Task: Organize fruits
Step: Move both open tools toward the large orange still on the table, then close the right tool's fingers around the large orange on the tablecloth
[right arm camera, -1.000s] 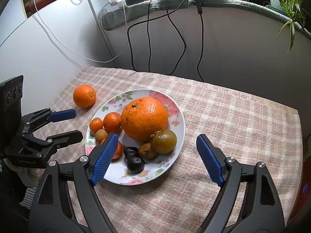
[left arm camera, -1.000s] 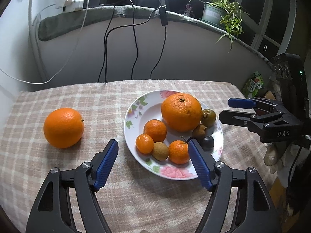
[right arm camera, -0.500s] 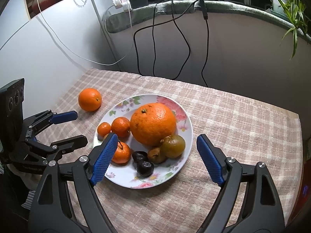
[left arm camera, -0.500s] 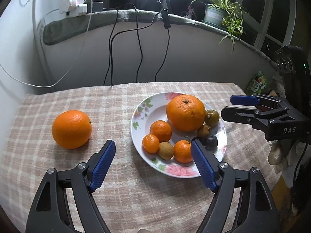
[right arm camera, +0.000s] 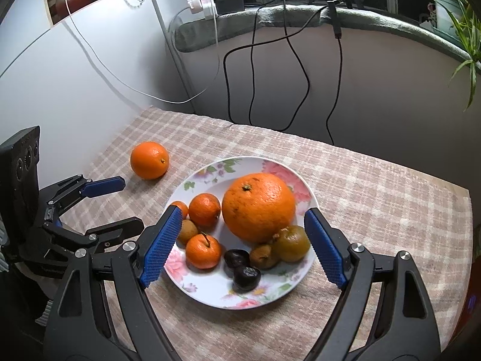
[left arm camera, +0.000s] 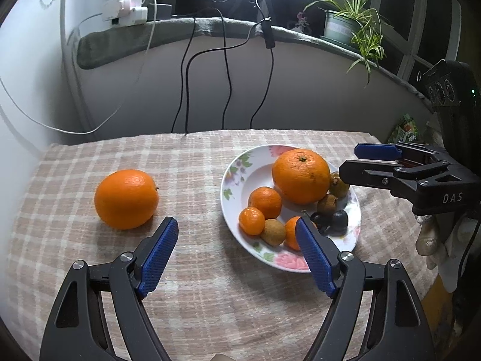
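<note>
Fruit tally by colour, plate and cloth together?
Orange: 5 (lone orange on the checked cloth, big orange on the floral plate, three small mandarins)
Brown-green: 3
Dark purple: 2
Total: 10

A lone orange [left arm camera: 126, 199] sits on the checked cloth [left arm camera: 195, 162] (apart from the fruit-filled plate [left arm camera: 233, 177]).

Glossy glazed plate [right arm camera: 300, 180], woven checked tablecloth [left arm camera: 195, 300], dimpled orange [left arm camera: 126, 199]

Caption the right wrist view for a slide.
Open right gripper poised above a floral plate of mixed fruit; one orange lies apart on the checked cloth.
</note>
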`<state>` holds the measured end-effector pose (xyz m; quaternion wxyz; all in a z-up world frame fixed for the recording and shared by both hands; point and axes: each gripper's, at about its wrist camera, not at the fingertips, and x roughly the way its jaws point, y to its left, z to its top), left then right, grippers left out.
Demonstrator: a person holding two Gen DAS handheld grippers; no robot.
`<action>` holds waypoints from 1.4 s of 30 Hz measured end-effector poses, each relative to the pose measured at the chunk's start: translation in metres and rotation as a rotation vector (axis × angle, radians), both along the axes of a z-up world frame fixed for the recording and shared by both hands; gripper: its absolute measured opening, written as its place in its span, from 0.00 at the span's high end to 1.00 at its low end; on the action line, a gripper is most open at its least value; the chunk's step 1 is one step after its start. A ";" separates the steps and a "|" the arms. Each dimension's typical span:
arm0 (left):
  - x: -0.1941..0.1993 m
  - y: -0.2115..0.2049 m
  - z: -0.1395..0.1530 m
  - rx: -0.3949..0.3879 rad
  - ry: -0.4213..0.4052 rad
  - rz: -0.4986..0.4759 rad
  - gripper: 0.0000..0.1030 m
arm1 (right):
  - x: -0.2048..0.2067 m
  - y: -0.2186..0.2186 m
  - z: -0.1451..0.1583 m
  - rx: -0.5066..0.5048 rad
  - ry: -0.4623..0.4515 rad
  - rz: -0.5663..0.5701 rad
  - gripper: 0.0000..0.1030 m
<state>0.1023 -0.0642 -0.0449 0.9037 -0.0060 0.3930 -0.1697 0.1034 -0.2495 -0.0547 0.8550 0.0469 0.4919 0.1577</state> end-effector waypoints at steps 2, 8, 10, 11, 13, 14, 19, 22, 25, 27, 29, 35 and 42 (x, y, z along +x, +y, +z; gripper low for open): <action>0.000 0.003 -0.001 -0.001 0.000 0.004 0.22 | 0.001 0.003 0.001 0.007 -0.003 0.003 0.17; 0.004 0.015 -0.003 -0.008 0.004 0.026 0.22 | 0.009 0.015 0.001 0.033 -0.016 0.011 0.17; 0.005 0.021 -0.004 -0.011 0.006 0.034 0.22 | 0.012 0.021 0.001 0.037 -0.017 0.017 0.17; 0.006 0.024 -0.004 -0.011 0.007 0.038 0.22 | 0.013 0.024 0.001 0.040 -0.019 0.020 0.17; 0.007 0.030 -0.005 -0.015 0.008 0.048 0.22 | 0.017 0.030 0.000 0.040 -0.020 0.028 0.17; 0.007 0.031 -0.006 -0.015 0.008 0.050 0.22 | 0.019 0.033 -0.001 0.039 -0.020 0.033 0.17; 0.010 0.044 -0.008 -0.022 0.011 0.073 0.22 | 0.028 0.046 -0.004 0.045 -0.009 0.047 0.17; 0.011 0.052 -0.009 -0.028 0.012 0.085 0.22 | 0.033 0.053 -0.005 0.051 0.000 0.049 0.17; 0.013 0.058 -0.011 -0.031 0.014 0.099 0.22 | 0.038 0.059 -0.006 0.052 0.009 0.048 0.17; 0.015 0.063 -0.012 -0.035 0.016 0.106 0.22 | 0.041 0.065 -0.006 0.054 0.019 0.049 0.17; 0.016 0.067 -0.013 -0.038 0.018 0.112 0.22 | 0.045 0.070 -0.007 0.056 0.027 0.056 0.17; 0.020 0.079 -0.017 -0.056 0.028 0.129 0.22 | 0.055 0.086 -0.014 0.069 0.058 0.081 0.17; 0.028 0.093 -0.026 -0.109 0.049 0.141 0.22 | 0.068 0.106 -0.024 0.110 0.102 0.105 0.17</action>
